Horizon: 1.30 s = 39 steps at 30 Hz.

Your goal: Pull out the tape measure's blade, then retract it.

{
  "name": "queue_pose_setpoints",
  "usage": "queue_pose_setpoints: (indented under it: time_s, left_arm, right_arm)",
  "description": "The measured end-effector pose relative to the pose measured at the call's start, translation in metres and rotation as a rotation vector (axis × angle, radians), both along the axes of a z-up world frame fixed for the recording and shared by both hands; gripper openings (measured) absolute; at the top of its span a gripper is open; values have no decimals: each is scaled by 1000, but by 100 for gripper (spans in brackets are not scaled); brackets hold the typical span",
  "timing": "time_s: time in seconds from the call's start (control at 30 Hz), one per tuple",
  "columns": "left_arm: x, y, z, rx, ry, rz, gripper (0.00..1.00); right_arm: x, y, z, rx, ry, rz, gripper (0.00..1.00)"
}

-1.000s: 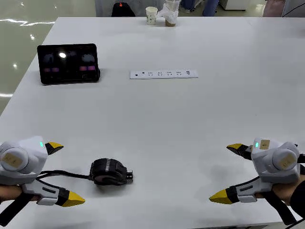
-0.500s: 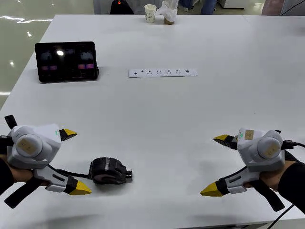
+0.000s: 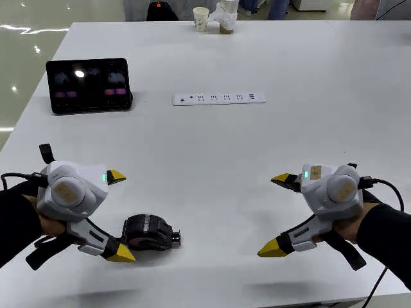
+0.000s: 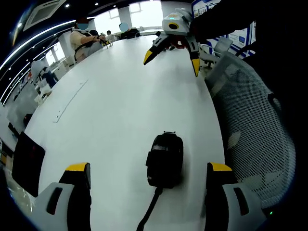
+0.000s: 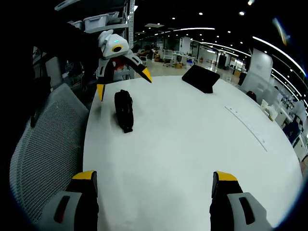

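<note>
A black tape measure (image 3: 149, 232) lies on the white table (image 3: 212, 154) near its front edge, blade in, with a black strap trailing left. My left gripper (image 3: 118, 215) is open just left of it, not touching it. In the left gripper view the tape measure (image 4: 165, 159) sits just ahead, between the spread yellow-tipped fingers (image 4: 77, 169). My right gripper (image 3: 275, 213) is open over bare table at the right, well apart from the tape. In the right gripper view the tape measure (image 5: 124, 109) lies far ahead, with the left gripper (image 5: 123, 85) behind it.
A dark tablet (image 3: 88, 85) stands at the back left and a white power strip (image 3: 219, 98) lies at the middle back. Paper cups (image 3: 201, 18) sit at the far edge. A mesh chair (image 4: 250, 120) is beside the table's front edge.
Both grippers have moved inward and forward over the table. The left one has come closer to the tape measure. The tape measure has not moved.
</note>
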<state>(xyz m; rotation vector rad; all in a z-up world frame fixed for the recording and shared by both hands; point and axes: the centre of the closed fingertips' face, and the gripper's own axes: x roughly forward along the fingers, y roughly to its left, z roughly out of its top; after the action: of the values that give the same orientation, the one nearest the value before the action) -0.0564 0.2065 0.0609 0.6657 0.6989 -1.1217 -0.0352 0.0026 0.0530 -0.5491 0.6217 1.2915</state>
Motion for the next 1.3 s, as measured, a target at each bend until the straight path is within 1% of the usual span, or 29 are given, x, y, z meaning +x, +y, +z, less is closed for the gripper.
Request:
queue_pose_setpoints:
  time_s: [0.1,0.17,0.2,0.27,0.3,0.43,0.47,0.5,0.53,0.57,0.6,0.63,0.7,0.83,0.97,1.0,1.07,1.1,1.13,1.17,1.2,1.23,1.27,1.3]
  left_arm:
    - [1,-6,-2,2,7,-14,94]
    - [1,-10,-3,3,8,-25,92]
    - [1,-13,-6,4,5,-31,92]
    - [1,-14,-12,10,11,-37,91]
    - [1,-14,-14,15,16,-37,89]
    - [2,-17,-20,45,17,-46,84]
    - [1,-15,-23,67,30,-40,82]
    - [0,-13,-25,86,41,-39,78]
    - [1,-14,-26,89,33,-44,76]
    - [2,-15,-26,86,33,-44,75]
    - [2,-16,-27,78,45,-35,73]
    - [1,-16,-28,75,50,-31,71]
    - [0,-19,-27,70,51,-34,68]
    - [-4,-24,-32,73,67,-48,65]
    - [-7,-27,-35,81,75,-55,59]
    - [-7,-28,-35,76,75,-57,56]
    - [-10,-32,-35,64,88,-56,51]
    - [-13,-34,-37,61,101,-69,45]
    - [-14,-34,-38,68,104,-75,40]
    - [-12,-33,-41,87,80,-75,39]
    - [-7,-32,-40,93,55,-73,36]
    - [-4,-31,-40,96,46,-60,32]
    - [-6,-32,-39,90,74,-50,32]
    - [-5,-33,-39,90,69,-58,32]
  right_arm:
    - [3,10,1,6,-4,15,99]
    - [5,17,2,14,-17,25,99]
    - [6,23,4,21,-34,39,99]
    - [5,32,5,26,-40,57,99]
    - [5,35,6,28,-40,62,99]
    - [4,50,5,39,-35,85,99]
    - [4,52,4,37,-31,87,99]
    - [3,54,3,33,-28,91,99]
    - [2,57,1,23,-22,97,99]
    - [1,59,0,20,-20,99,99]
    - [0,62,-2,18,-16,105,99]
    - [-1,64,-3,19,-11,112,99]
    - [-4,70,-5,19,-4,120,99]
    - [-6,79,-9,20,3,132,99]
    - [-7,90,-14,26,16,134,99]
    - [-8,93,-16,25,22,135,99]
    - [-9,96,-18,23,38,129,99]
    - [-8,100,-21,22,37,114,99]
    - [-6,101,-22,18,23,100,99]
    - [-8,104,-24,11,21,113,99]
    - [-9,105,-24,13,28,116,99]
    - [-10,107,-25,15,37,118,99]
    - [-11,109,-27,13,39,120,99]
    - [-11,110,-28,10,37,124,99]
